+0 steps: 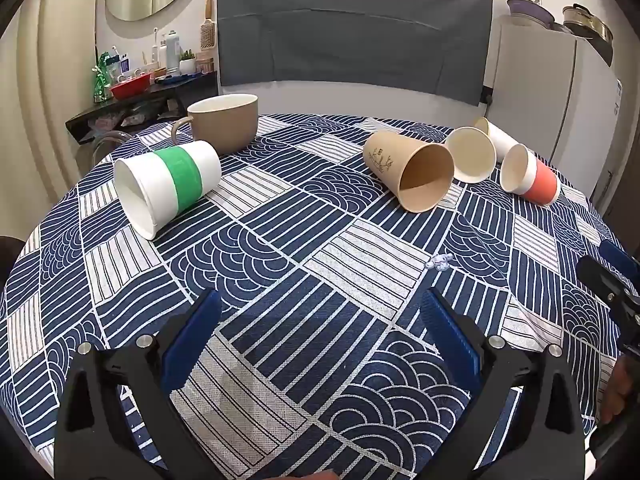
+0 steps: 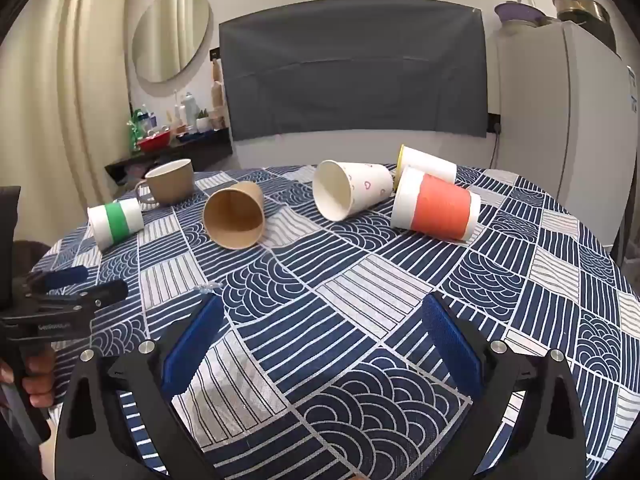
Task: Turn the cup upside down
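Several paper cups lie on their sides on the patterned table. A green-banded white cup (image 1: 168, 184) (image 2: 115, 222) lies far left. A brown kraft cup (image 1: 410, 172) (image 2: 236, 216) lies in the middle. A white cup with small hearts (image 1: 472, 154) (image 2: 352, 192), a yellow-rimmed white cup (image 1: 498, 136) (image 2: 428, 164) and a red-banded cup (image 1: 530, 176) (image 2: 436, 208) lie to the right. A tan ceramic mug (image 1: 224, 122) (image 2: 170, 182) stands upright at the back left. My left gripper (image 1: 320, 340) (image 2: 86, 282) is open and empty above the near cloth. My right gripper (image 2: 322, 344) (image 1: 608, 260) is open and empty too.
The round table carries a blue and white patterned cloth (image 1: 320, 264) (image 2: 360, 280). A small clear plastic bit (image 1: 439, 261) (image 2: 208, 287) lies on the cloth. A dark shelf with bottles and a red bowl (image 1: 132, 88) stands back left, a white fridge (image 2: 560, 128) back right.
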### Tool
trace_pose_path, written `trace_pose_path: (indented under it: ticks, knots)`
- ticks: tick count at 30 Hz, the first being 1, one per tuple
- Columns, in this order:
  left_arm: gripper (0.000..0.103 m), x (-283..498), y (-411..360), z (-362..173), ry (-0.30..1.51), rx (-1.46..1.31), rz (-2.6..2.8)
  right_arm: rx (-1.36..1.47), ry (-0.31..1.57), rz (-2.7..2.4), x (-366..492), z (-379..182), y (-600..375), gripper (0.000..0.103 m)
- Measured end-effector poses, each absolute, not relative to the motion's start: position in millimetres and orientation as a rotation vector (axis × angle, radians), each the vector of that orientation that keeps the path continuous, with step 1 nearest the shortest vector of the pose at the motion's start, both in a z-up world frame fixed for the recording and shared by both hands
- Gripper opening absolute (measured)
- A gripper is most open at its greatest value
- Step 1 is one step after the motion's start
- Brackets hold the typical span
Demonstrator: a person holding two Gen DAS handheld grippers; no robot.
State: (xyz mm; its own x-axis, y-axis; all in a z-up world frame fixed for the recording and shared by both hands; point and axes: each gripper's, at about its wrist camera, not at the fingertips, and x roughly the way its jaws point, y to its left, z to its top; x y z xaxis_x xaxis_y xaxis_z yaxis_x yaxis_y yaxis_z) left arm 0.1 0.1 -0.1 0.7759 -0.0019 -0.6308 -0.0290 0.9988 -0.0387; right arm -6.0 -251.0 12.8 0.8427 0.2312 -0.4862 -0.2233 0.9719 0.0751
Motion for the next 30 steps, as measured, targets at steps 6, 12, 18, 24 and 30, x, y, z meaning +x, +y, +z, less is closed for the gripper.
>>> trace_pose_path:
  ticks: [6, 12, 18, 24, 30]
  knots:
    - [0.097, 0.6, 0.6, -0.1, 0.683, -0.047, 0.012, 0.018, 0.519, 0.241, -5.6, 12.0, -250.9, 0.095]
    - [0.097, -0.2, -0.1, 0.2, 0.680, -0.045, 0.016, 0.019, 0.520, 0.241, -5.2, 11.9, -251.0, 0.095]
    - [0.097, 0.0, 0.1, 0.0, 0.681, -0.046, 0.015, 0.020, 0.521, 0.241, -4.7, 11.9, -251.1, 0.095]
    - [0.097, 0.3, 0.1, -0.1, 0.681, -0.046, 0.016, 0.021, 0.522, 0.242, -4.2, 11.9, -251.4, 0.095]
    - [0.097, 0.4, 0.2, -0.1, 0.680, -0.045, 0.015, 0.021, 0.523, 0.242, -4.0, 11.8, -251.3, 0.095]
